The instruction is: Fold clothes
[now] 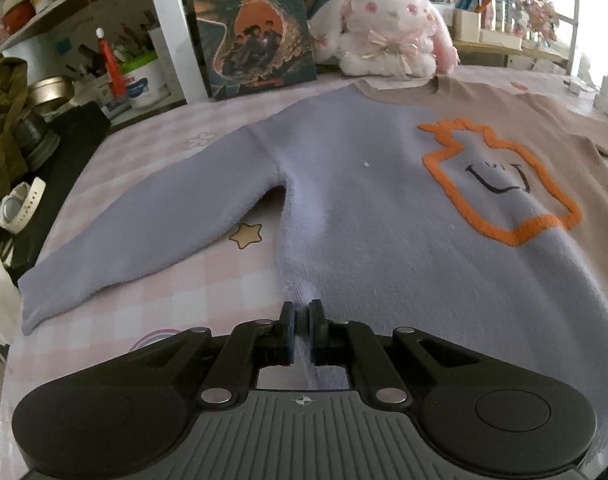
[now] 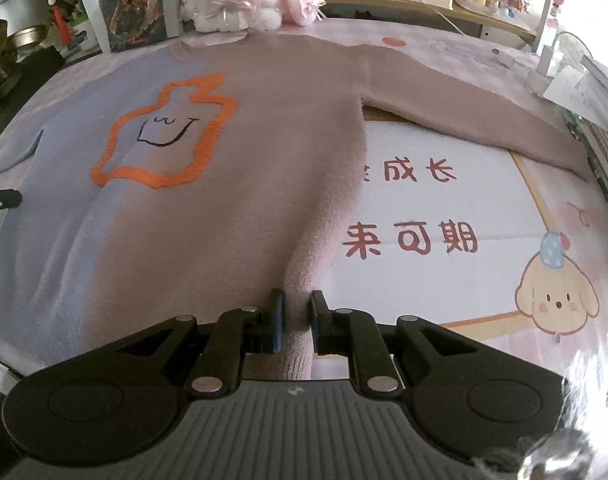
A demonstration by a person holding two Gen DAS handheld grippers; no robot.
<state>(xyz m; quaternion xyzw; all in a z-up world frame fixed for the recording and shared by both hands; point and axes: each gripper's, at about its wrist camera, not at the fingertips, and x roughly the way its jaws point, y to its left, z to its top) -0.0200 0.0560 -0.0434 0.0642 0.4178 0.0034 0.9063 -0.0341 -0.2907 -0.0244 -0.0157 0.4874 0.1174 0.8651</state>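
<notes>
In the left wrist view, a two-tone sweater [image 1: 364, 200] lies spread face up on a pink checked table cover [image 1: 176, 280], its lilac half toward this camera and its tan half off to the right. An orange outlined figure [image 1: 500, 184] with a small black smile sits on the chest. The lilac sleeve [image 1: 136, 236] stretches out to the left, flat on the cover, with a yellow star print [image 1: 246, 235] showing in the gap beneath the armpit. The left gripper [image 1: 303, 322] sits at the near hem, its jaws drawn almost together with a thin fold of the lilac hem pinched between the pads. Beyond the collar, a white and pink plush rabbit [image 1: 388, 36] rests against a row of books, and an upright book [image 1: 252, 28] with a dark illustrated cover stands just to its left

In the right wrist view, the tan half of the same sweater fills the middle, with the tan sleeve [image 2: 476, 104] reaching out to the right edge of the table. The right gripper [image 2: 296, 320] is at the near hem, its jaws narrowly parted and pressed on a raised ridge of tan knit that runs up between the pads. To the right of the body, the cover shows red printed characters [image 2: 410, 238] and a cartoon puppy [image 2: 556, 300]. The plush rabbit sits at the top, touching the collar
</notes>
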